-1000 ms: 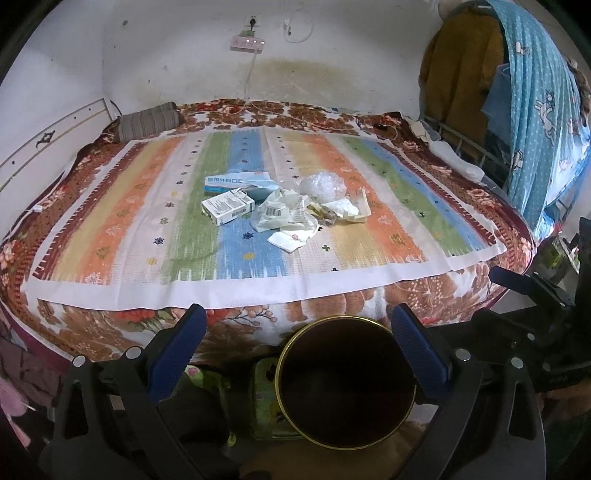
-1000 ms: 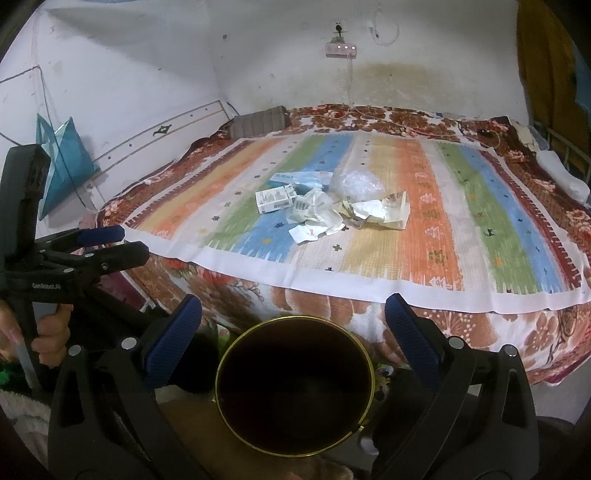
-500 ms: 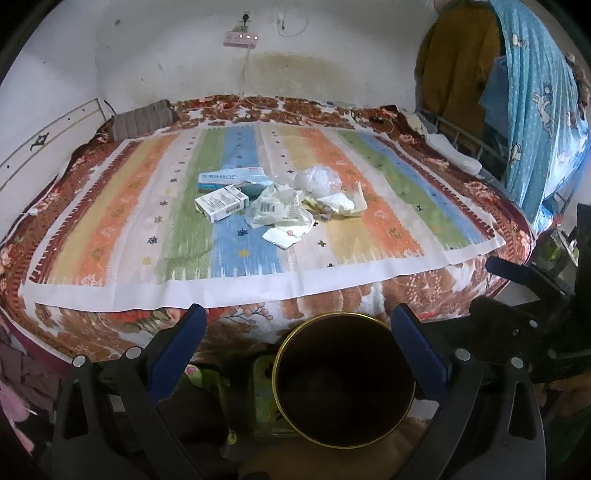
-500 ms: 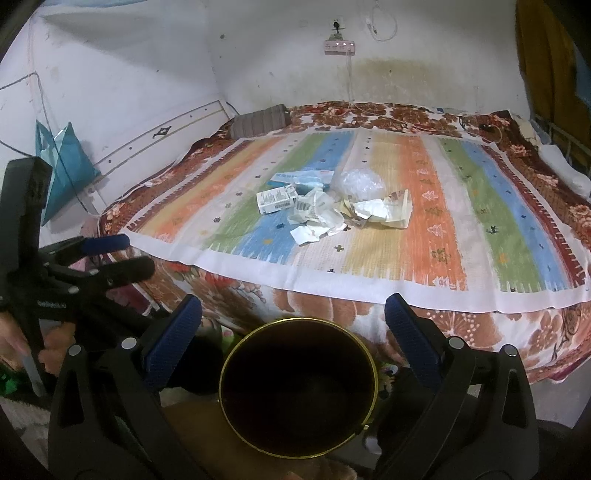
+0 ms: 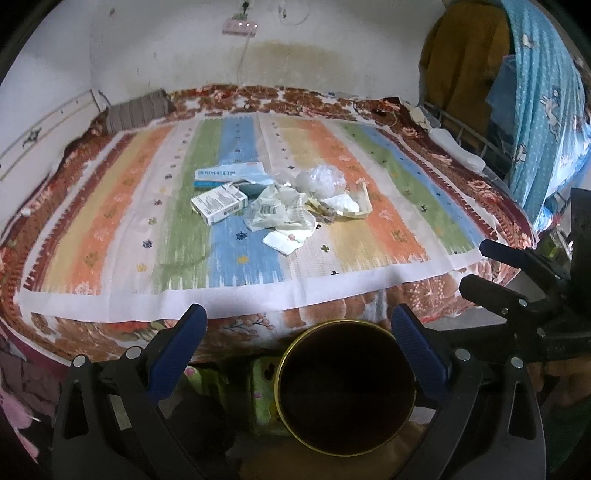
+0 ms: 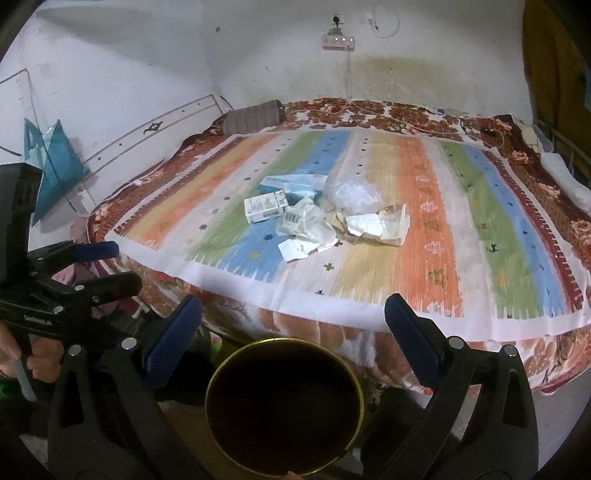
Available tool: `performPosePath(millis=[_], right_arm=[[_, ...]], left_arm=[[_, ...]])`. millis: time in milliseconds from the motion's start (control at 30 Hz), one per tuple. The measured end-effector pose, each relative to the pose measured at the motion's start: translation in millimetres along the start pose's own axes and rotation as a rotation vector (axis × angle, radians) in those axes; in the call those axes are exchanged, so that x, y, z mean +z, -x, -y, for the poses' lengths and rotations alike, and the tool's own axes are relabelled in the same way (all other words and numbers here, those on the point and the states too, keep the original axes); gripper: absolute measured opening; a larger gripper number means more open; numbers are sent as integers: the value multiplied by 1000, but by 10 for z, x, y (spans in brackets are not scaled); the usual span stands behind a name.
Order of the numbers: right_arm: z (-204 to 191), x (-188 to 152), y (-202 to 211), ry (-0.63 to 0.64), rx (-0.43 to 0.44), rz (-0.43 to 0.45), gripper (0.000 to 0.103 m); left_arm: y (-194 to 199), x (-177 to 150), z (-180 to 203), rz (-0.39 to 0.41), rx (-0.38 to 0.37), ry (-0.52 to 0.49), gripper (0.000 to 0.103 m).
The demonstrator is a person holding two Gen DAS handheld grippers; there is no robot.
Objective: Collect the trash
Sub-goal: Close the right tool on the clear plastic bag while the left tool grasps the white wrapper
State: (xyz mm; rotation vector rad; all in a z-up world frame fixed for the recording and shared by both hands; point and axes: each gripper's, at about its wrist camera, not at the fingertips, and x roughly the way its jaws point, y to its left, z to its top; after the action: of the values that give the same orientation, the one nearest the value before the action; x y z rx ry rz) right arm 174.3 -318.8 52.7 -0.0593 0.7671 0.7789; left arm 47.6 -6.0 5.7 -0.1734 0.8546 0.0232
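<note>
Lying on the striped sheet (image 5: 110, 229) at the middle of the bed, the trash pile (image 5: 284, 206) comprises a white carton (image 5: 218, 202), a blue box (image 5: 229, 173), clear plastic (image 5: 321, 179) and crumpled paper. Nearer than the pile, below the bed's edge, stands a round gold-rimmed bin (image 5: 347, 387). The left gripper (image 5: 295, 336) and right gripper (image 6: 291, 325) hang above the bin, fingers spread wide, gripping nothing.

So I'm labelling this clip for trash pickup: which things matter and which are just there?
For the job:
- white carton
- blue-and-white box
- crumpled wrappers
- clear plastic wad
- gold-rimmed bin

Just lying about:
- striped bedcover
- grey pillow
- power strip
- blue cloth
</note>
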Motion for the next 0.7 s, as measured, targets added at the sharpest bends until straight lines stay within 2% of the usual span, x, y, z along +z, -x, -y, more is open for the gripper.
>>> performPosePath(millis=[67, 233, 500, 700], right_arm=[[27, 54, -46, -7, 6, -11, 94], [91, 203, -151, -4, -4, -21, 91], [171, 414, -343, -2, -29, -48, 90], [218, 501, -527, 0, -38, -85, 84]], left_arm=[[-50, 65, -50, -16, -6, 20, 97], [-170, 262, -109, -14, 34, 5, 97], [-448, 543, -297, -52, -19, 92, 97], [-546, 655, -276, -53, -10, 97, 97]])
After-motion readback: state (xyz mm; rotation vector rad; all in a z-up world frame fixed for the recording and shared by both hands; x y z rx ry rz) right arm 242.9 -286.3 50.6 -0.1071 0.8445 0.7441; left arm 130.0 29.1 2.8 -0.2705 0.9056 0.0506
